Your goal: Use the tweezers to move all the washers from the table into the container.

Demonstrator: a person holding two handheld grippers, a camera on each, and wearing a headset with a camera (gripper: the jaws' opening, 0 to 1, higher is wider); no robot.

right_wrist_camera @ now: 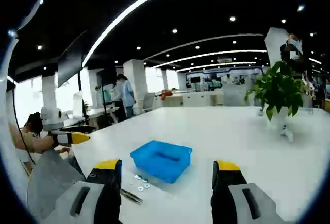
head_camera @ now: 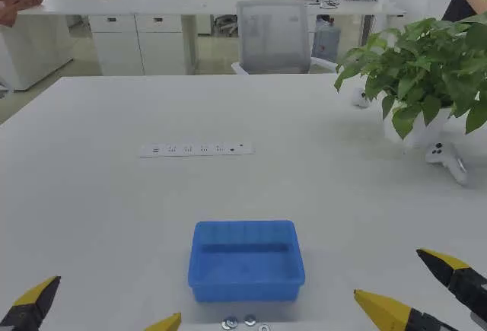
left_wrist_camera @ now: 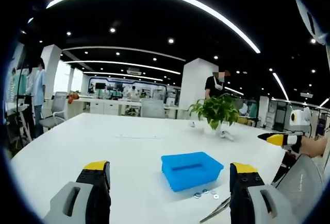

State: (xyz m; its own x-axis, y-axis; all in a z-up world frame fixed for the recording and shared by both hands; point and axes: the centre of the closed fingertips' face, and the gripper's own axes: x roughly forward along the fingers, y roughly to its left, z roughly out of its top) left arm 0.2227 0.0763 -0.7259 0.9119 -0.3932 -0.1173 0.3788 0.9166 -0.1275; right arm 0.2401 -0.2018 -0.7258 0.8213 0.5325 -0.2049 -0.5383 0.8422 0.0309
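Blue container [head_camera: 245, 261] on the white table [head_camera: 91, 209], both grippers gaping and empty

In the head view the container stands near the front edge of the table, an open rectangular plastic tub with nothing visible inside it. Just in front of its near wall a few small metal washers [head_camera: 240, 322] lie loose on the tabletop in a tight cluster. In the left gripper view the tweezers [left_wrist_camera: 216, 212] lie flat on the table just beside the washers, on the near side, with neither gripper touching them.

The left gripper [head_camera: 103, 308] hangs at the lower left of the container. Its yellow-tipped jaws are spread wide with nothing between them. The right gripper [head_camera: 392, 276] sits at the lower right, its jaws likewise far apart and holding nothing. Both are clear of the container and the washers.

Farther back a white power strip [head_camera: 196, 149] is set flush in the tabletop. A potted plant [head_camera: 426, 72] stands at the right, with a white controller [head_camera: 447, 160] just beside its pot. A grey office chair [head_camera: 274, 38] faces the far edge.
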